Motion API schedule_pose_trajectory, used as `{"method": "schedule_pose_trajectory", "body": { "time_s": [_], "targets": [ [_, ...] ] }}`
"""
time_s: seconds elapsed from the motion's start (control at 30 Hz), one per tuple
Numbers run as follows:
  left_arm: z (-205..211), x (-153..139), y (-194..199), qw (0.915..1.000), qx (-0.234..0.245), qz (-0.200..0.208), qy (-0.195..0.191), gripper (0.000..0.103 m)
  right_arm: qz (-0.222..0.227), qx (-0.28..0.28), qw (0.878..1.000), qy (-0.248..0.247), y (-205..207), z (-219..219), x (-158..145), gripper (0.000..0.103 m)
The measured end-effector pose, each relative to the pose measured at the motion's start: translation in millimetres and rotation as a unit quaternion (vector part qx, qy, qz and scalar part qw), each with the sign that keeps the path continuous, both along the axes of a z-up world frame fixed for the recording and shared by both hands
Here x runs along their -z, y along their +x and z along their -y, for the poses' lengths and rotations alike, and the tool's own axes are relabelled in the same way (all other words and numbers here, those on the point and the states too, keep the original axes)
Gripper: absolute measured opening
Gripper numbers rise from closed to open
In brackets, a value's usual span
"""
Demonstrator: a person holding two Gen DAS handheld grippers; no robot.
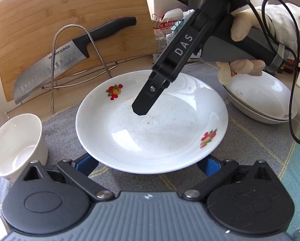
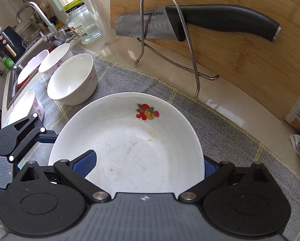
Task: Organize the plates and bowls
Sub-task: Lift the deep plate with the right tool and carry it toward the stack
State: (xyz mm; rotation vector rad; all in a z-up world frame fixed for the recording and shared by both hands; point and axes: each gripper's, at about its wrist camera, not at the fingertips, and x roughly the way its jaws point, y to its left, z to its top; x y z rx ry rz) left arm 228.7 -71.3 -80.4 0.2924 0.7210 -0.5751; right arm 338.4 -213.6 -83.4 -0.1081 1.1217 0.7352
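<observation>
On the grey mat in front of the cutting board sits a white plate with fruit prints, faint stains inside. Left gripper is low at the plate's near edge, jaws spread wide, blue pads partly under the rim on either side, not closed on anything. Right gripper comes in from above, held by a gloved hand; its black tip is over the plate's middle. In the right wrist view the right gripper has its jaws wide apart: left pad lies over the plate's inside, right pad just outside the rim. Contact with the plate: cannot tell; no clamp visible.

A white cup-like bowl stands left of the plate, apart from it. Another plate stack sits to the right, under the hand. In the right wrist view, three white bowls line up left of the plate toward the sink, with a faucet behind. A knife rests on a wire rack against the board.
</observation>
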Motion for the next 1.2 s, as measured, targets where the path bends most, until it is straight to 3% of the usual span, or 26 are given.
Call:
{"method": "schedule_pose_trajectory", "body": {
  "time_s": [0.7,1.2],
  "targets": [
    [0.1,-32.9,-38.5,0.999,0.044,-0.007,0.007,0.102,0.015,0.042,0.999,0.012,-68.0,10.0,-33.3,0.103],
    [11.9,-50.4,-55.1,0.994,0.109,-0.005,0.016,0.102,0.027,0.097,0.995,0.015,-101.9,35.7,-45.9,0.103]
  ]
}}
